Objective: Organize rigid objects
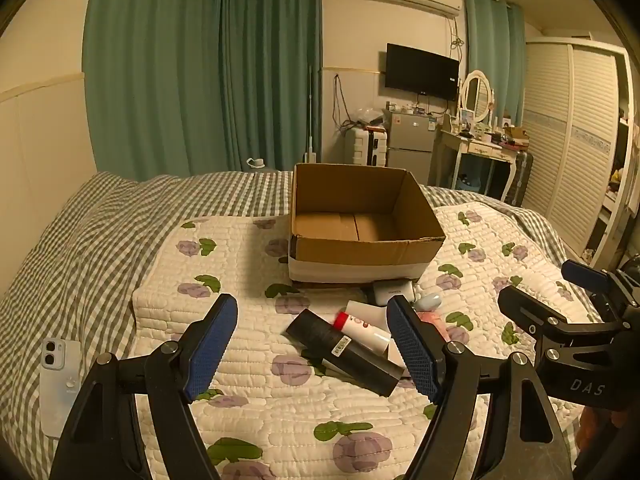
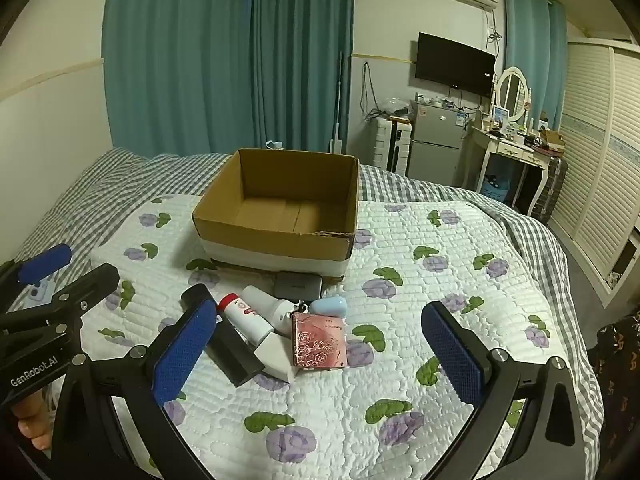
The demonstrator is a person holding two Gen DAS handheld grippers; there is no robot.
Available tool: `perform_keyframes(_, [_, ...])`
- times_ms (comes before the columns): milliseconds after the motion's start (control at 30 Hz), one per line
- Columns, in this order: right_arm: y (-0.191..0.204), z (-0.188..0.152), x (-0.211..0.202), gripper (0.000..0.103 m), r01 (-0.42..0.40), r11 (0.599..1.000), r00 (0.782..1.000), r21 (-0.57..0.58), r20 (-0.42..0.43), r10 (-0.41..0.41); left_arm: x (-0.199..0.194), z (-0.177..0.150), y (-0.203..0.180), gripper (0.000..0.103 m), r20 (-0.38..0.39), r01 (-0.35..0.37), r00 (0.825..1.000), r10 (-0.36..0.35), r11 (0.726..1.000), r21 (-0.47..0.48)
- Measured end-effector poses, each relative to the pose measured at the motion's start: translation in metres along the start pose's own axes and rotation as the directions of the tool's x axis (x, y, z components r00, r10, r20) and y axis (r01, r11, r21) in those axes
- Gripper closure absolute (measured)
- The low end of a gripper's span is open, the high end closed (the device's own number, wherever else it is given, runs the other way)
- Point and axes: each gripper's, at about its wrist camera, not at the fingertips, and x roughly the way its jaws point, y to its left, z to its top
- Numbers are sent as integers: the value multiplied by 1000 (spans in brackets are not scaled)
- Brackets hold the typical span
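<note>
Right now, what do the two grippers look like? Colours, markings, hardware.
Both alike: black angular frames with silver pivot bolts and blue textured pads on the fingers. Left gripper body reads "GenRobot.AI" in white; right gripper body reads "DAS". No cables visible.

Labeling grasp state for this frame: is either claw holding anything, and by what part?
Nothing is held. The left claw and the right claw are both open with nothing between their pads, above the items lying on the quilt.
</note>
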Motion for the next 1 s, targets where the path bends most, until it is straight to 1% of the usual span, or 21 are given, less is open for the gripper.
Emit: perform_keyframes(1000, [3,0,-1,0,-4,1000,1000,-5,-6,4,-2,-1,-1,23,1,1,1000,-1,1000,-4])
